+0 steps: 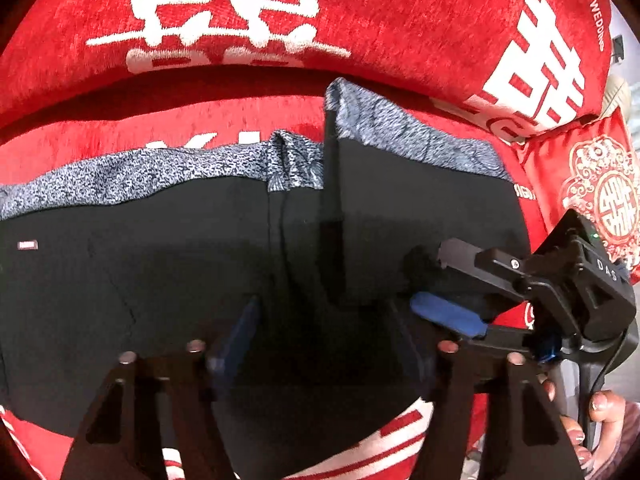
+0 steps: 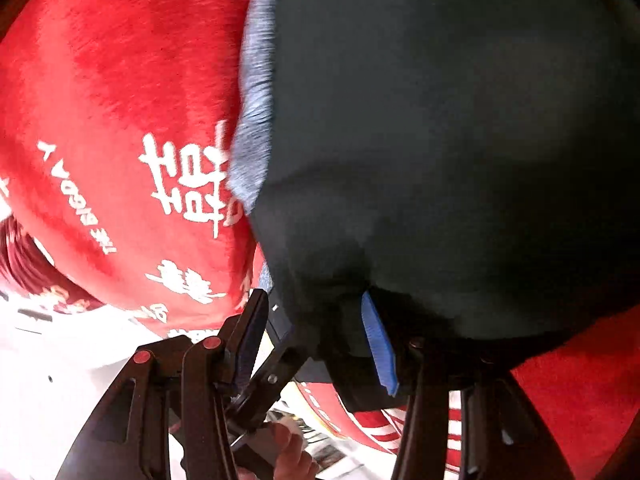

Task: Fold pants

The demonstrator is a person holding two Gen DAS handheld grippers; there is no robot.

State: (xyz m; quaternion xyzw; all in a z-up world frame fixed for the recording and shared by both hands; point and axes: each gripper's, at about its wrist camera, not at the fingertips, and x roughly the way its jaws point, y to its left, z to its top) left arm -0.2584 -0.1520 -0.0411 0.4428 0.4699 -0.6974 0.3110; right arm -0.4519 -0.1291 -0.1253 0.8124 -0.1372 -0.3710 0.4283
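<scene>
**Both grippers at the black pants on the red cover**

The left gripper [image 1: 324, 344] points steeply down with its jaws part-way apart, black cloth lying between its blue pads; whether they pinch it I cannot tell. The right gripper [image 2: 316, 340] has one blue pad [image 2: 380, 344] against the pants' dark edge, and cloth fills the gap, so it appears clamped on the pants [image 1: 180, 264]. The pants lie on the red cover [image 1: 360, 20], long axis running left to right, the grey patterned waistband [image 1: 132, 176] along the far side.
</scene>
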